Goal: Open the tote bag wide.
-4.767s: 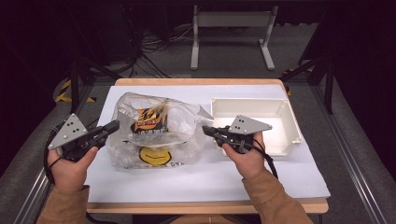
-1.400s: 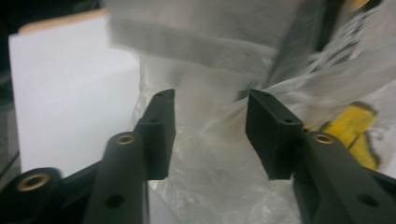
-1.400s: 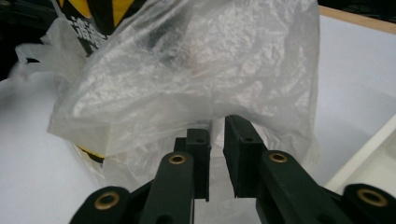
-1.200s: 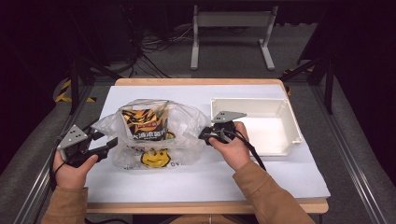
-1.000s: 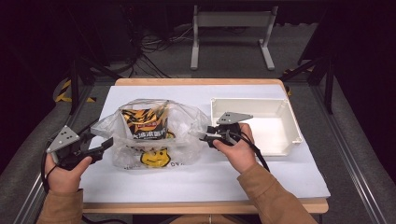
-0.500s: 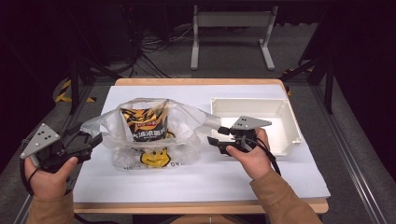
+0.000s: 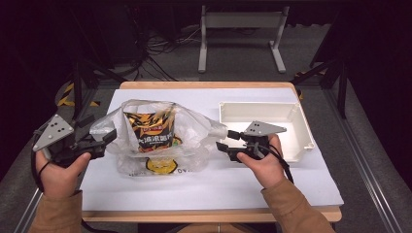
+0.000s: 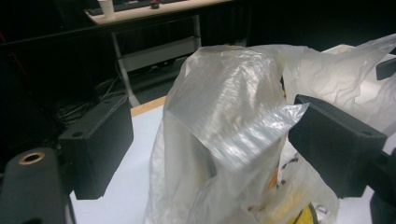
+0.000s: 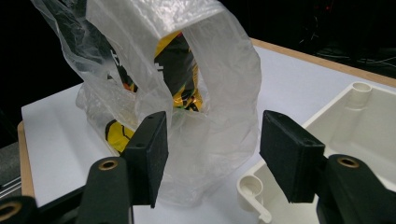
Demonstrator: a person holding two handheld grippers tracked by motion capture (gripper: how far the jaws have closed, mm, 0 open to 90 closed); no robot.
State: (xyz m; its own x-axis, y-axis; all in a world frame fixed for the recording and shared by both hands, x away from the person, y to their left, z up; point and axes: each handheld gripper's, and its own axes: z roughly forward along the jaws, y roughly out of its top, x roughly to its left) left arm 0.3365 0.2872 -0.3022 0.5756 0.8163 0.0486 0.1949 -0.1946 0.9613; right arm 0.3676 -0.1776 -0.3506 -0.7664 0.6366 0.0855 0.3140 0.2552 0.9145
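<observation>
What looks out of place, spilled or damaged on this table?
Nothing is spilled or torn. The clear plastic bag stands crumpled and open on the white mat, a snack packet upright inside it. The white tray sits square beside it, holding nothing that can be seen.

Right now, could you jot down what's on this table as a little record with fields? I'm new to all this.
Surface: table with a white cover
Main item: clear plastic bag, crumpled, its handles raised
Inside the bag: orange and black snack packet, upright; a yellow item under it
Other item: white tray, to the right of the bag
Left gripper: jaws have just been opening; a bag handle lies between them, one edge on a pad, not pressed
Right gripper: jaws apart at the bag's right handle, no pinch visible
</observation>
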